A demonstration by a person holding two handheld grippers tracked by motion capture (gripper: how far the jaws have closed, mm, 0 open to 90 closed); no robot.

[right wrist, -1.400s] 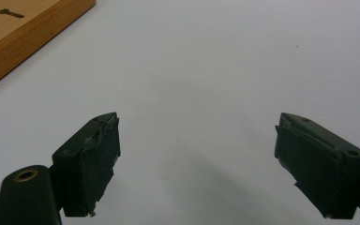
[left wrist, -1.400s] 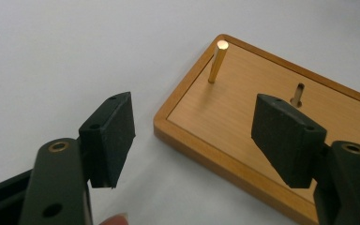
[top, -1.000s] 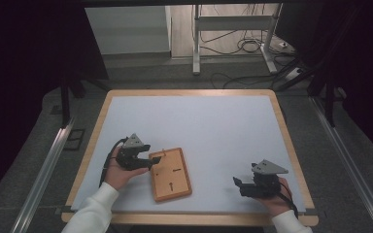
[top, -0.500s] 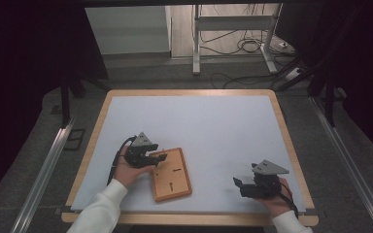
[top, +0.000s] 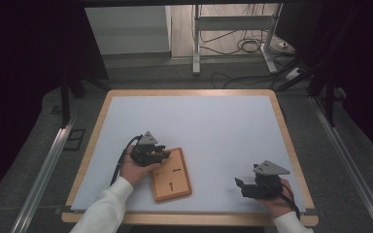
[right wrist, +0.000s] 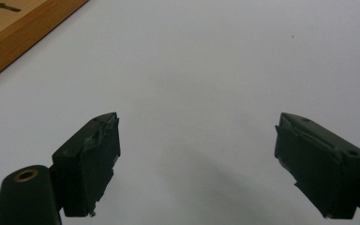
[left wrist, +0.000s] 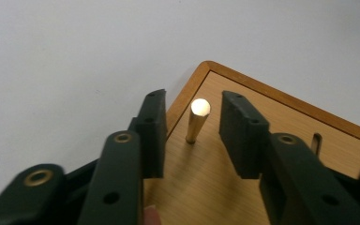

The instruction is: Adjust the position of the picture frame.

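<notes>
A flat wooden board (top: pixel 171 175) with slots lies near the front of the white table. A small brass peg (left wrist: pixel 197 119) stands upright near the board's corner (left wrist: pixel 262 154). My left gripper (top: pixel 161 153) hovers over that corner, open, and in the left gripper view its jaws stand on either side of the peg with gaps on both sides (left wrist: pixel 192 126). My right gripper (top: pixel 241 186) rests near the front right of the table, open wide with nothing between its fingers (right wrist: pixel 197 154). An edge of the board (right wrist: pixel 23 28) shows at the upper left of the right gripper view.
The white mat (top: pixel 213 126) covers a table with a wooden rim (top: pixel 281 121). Metal rails (top: pixel 43 165) run along both sides. Cables (top: pixel 243 46) and a stand's legs lie on the floor beyond the far edge.
My left gripper has moved right and slightly forward, from beside the board's left edge onto its upper left corner around the peg. The right gripper has stayed in place.
</notes>
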